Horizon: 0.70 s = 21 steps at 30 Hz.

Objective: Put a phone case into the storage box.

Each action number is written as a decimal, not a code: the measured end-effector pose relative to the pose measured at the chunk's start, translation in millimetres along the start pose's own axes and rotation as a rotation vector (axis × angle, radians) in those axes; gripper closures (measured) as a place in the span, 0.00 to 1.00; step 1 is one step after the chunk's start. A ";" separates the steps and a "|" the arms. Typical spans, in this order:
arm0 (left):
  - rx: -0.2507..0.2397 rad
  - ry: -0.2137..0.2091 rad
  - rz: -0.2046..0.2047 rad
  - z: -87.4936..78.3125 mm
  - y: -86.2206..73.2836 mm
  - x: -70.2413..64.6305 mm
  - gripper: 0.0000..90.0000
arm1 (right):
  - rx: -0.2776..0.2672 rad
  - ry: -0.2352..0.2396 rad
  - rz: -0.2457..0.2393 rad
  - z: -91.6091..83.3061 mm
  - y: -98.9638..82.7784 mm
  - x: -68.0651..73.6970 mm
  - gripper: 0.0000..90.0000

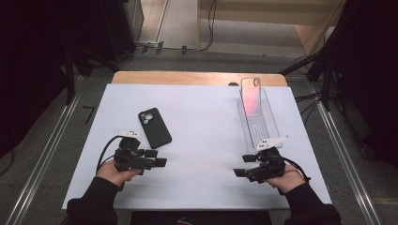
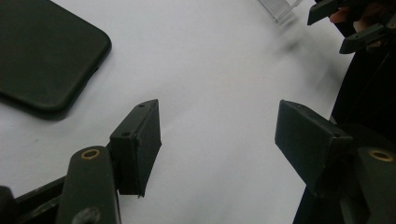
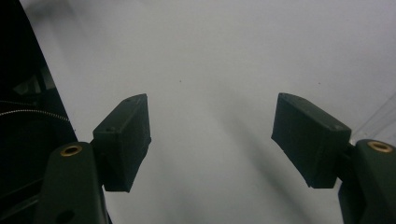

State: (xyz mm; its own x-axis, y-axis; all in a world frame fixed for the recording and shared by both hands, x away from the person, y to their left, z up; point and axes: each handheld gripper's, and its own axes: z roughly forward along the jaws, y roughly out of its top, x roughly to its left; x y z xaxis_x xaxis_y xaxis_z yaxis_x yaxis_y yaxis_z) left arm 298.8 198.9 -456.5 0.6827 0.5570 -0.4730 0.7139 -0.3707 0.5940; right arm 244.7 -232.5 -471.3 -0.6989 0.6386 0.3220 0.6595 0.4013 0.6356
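Both grippers released above the white table, black phone just beyond the left gripper.

The left gripper (image 1: 157,158) rests low over the white table (image 1: 202,140) with its jaws spread apart and nothing between them; in the left gripper view the pads (image 2: 140,144) stand clear of any object. The black phone (image 1: 154,127) lies flat, camera side up, just ahead of this gripper and slightly to its outer side, not touching it. The right gripper (image 1: 244,165) likewise has its jaws parted, with bare table surface between them. A clear tray (image 1: 268,126) extends away just behind the right gripper, carrying a translucent phone case (image 1: 250,96) propped at its far end.
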 end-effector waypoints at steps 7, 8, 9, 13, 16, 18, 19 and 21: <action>0.009 -0.001 0.003 0.9 -0.9 -0.2 0.35 | -0.011 0.000 0.019 -3.6 -4.6 -4.3 0.29; 0.011 0.003 0.009 1.4 -1.2 -0.5 0.35 | -0.014 0.000 0.020 -3.8 -4.5 -4.6 0.29; 0.014 0.001 0.013 1.9 -1.6 -1.2 0.35 | -0.015 -0.001 0.021 -3.8 -4.5 -4.8 0.29; 0.023 0.000 0.025 3.5 -1.9 -2.2 0.33 | -0.015 -0.002 0.019 -3.2 -4.3 -5.8 0.29; 0.020 -0.010 0.032 4.3 -2.4 -3.2 0.32 | -0.007 -0.005 0.021 -3.1 -4.5 -6.3 0.29; 0.018 -0.012 0.033 3.5 -1.5 -3.6 0.32 | -0.005 -0.007 0.018 -3.1 -4.8 -6.9 0.29; 0.012 -0.017 0.034 3.2 -1.0 -3.8 0.32 | -0.005 -0.008 0.020 -3.2 -4.8 -6.9 0.29; 0.010 -0.020 0.041 2.2 0.4 -4.2 0.32 | -0.006 -0.008 0.021 -3.1 -4.8 -7.0 0.29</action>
State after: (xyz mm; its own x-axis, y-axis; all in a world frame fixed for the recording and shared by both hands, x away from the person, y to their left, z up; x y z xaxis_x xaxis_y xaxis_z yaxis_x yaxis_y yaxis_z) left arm 296.5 194.8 -455.7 0.7142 0.5264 -0.4613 0.6868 -0.4003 0.6067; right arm 245.6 -240.9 -474.3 -0.6825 0.6523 0.3296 0.6725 0.3839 0.6328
